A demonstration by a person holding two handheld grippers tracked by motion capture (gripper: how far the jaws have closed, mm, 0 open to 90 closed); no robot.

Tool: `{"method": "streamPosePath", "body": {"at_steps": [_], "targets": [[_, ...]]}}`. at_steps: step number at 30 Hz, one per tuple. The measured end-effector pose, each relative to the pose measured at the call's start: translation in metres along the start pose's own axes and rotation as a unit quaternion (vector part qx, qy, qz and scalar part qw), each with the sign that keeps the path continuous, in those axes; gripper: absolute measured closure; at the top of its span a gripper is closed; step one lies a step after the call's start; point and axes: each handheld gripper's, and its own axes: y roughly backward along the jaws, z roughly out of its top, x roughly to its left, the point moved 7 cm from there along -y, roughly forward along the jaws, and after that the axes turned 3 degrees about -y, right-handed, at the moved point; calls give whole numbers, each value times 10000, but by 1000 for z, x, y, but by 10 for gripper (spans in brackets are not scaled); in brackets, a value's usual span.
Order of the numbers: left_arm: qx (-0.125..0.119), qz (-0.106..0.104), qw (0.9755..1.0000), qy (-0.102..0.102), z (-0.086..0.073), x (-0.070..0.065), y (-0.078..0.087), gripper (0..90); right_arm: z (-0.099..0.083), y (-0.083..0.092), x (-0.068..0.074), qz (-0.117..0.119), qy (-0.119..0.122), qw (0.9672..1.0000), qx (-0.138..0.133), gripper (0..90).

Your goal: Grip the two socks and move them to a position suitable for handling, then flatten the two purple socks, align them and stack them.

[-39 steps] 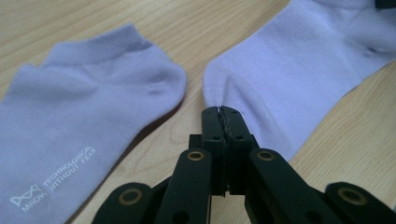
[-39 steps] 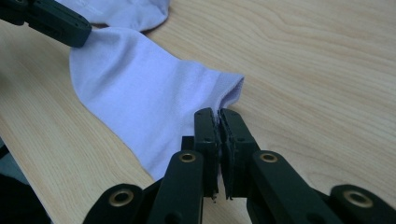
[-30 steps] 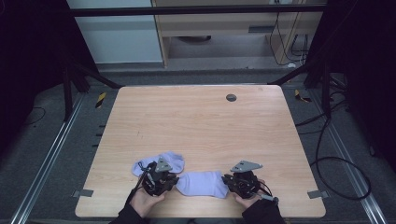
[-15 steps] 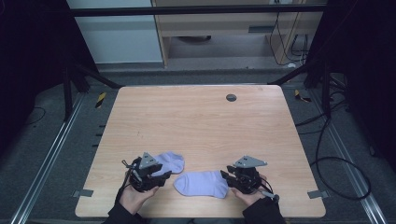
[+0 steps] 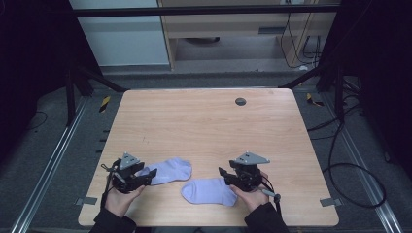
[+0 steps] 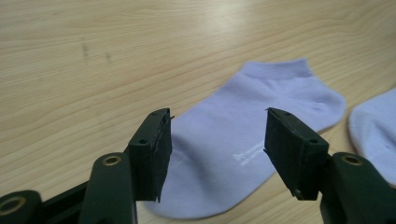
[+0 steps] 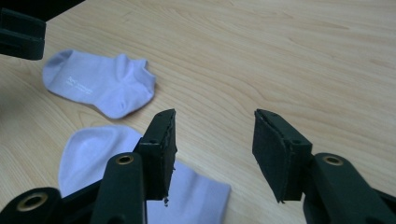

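Note:
Two pale lilac ankle socks lie flat near the front edge of the wooden table point(image 5: 204, 126). The left sock point(image 5: 170, 170) point(image 6: 280, 88) point(image 7: 98, 84) has its toe toward my left gripper point(image 5: 147, 176) point(image 6: 217, 135). That gripper's jaws have just been opening; they stand apart over the sock's toe end and press on nothing. The right sock point(image 5: 208, 191) point(image 7: 91, 149) point(image 6: 373, 126) lies beside my right gripper point(image 5: 226, 175) point(image 7: 215, 140). Its jaws have also just been opening and hold nothing; the sock's cuff lies under its left jaw.
A small dark grommet point(image 5: 240, 101) sits in the table's far middle. Metal frame rails point(image 5: 48, 165) run along both sides of the table, and cables point(image 5: 340, 160) trail on the floor at the right. Bare wood stretches beyond the socks.
Both grippers opened and let go of the socks. The left hand drew away to the left and the right one backed off slightly. The socks now lie side by side, uncovered.

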Motion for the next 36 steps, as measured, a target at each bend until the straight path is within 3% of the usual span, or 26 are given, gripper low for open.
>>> {"method": "streamPosePath", "body": {"at_steps": [9,17,36], "targets": [[35,284,9992,265,-13,32,7,393,15,-23,20,80,100,9999,6,465],[157,463,9981,386,-21,48,5,400,21,-48,29,67,138,9998,114,470],[515,360,9979,177,-30,42,-11,511,21,-105,62,123,272,9974,655,531]]}}
